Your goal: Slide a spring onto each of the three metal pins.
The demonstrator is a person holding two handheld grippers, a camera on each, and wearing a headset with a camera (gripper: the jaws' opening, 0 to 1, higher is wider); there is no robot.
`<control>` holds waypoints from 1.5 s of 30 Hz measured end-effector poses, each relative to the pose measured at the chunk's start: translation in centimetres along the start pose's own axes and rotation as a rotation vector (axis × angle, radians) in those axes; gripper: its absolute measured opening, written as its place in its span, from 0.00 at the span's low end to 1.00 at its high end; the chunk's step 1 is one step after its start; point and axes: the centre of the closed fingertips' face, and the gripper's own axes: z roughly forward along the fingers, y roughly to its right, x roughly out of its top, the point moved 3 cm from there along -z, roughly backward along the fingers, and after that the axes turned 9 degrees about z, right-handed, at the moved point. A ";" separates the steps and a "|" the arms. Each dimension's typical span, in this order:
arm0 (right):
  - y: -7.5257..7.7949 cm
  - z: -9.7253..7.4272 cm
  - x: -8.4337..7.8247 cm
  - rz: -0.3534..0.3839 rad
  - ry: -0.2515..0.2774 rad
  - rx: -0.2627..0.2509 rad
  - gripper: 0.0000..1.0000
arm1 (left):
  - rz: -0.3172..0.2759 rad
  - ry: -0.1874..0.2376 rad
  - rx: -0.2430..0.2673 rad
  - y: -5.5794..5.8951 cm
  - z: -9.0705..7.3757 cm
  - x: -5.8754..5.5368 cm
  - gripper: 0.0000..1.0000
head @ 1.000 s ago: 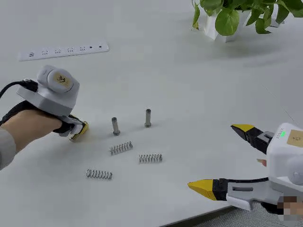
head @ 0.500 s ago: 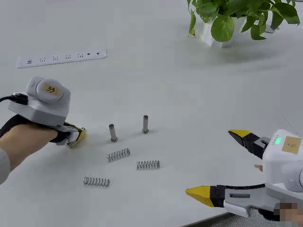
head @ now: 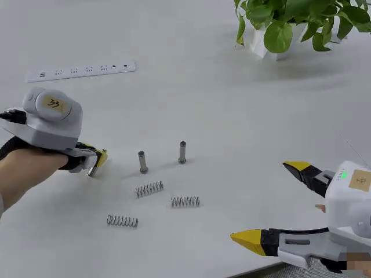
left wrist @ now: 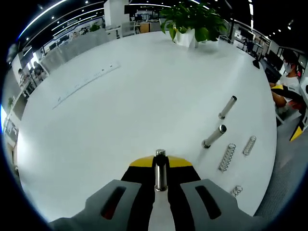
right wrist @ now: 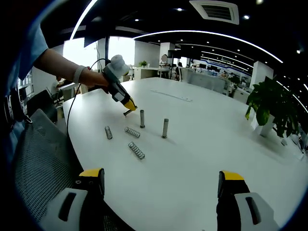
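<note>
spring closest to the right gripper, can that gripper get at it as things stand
Probably yes. The right gripper is open with nothing in its fingers, and only bare table lies between it and that spring. The nearest standing pin stands beyond the spring, out of the way.

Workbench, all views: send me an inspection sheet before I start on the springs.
Surface: white table, flat.
Job's things: left standing pin and right standing pin upright, apart; third pin held; left spring, middle spring, right spring lying loose, none on a pin.
Clutter: power strip far left; potted plant far right.
Grippers: left gripper shut on the third pin; right gripper open, holding nothing.
Cables: black cable behind the left gripper.
Surroundings: open office, ceiling lights.
</note>
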 end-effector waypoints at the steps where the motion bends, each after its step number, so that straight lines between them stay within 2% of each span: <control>1: 0.0 0.0 0.0 -0.001 -0.001 0.000 0.98 | 0.000 0.004 0.001 0.0 -0.1 0.0 0.04; 15: -0.3 0.1 -0.2 -0.013 -0.010 0.006 0.98 | -0.001 0.049 0.002 0.6 -2.0 -0.5 0.04; 22: -0.4 0.1 -0.3 -0.025 -0.022 0.012 0.98 | 0.005 0.070 0.006 1.1 -2.2 -0.8 0.04; 30: -0.6 0.2 -0.5 -0.032 -0.029 0.019 0.99 | -0.011 0.085 0.011 1.2 -2.5 -1.0 0.05; 45: -0.9 0.1 -0.8 -0.050 -0.046 0.023 0.99 | 0.027 0.099 0.013 1.7 -3.3 -1.9 0.05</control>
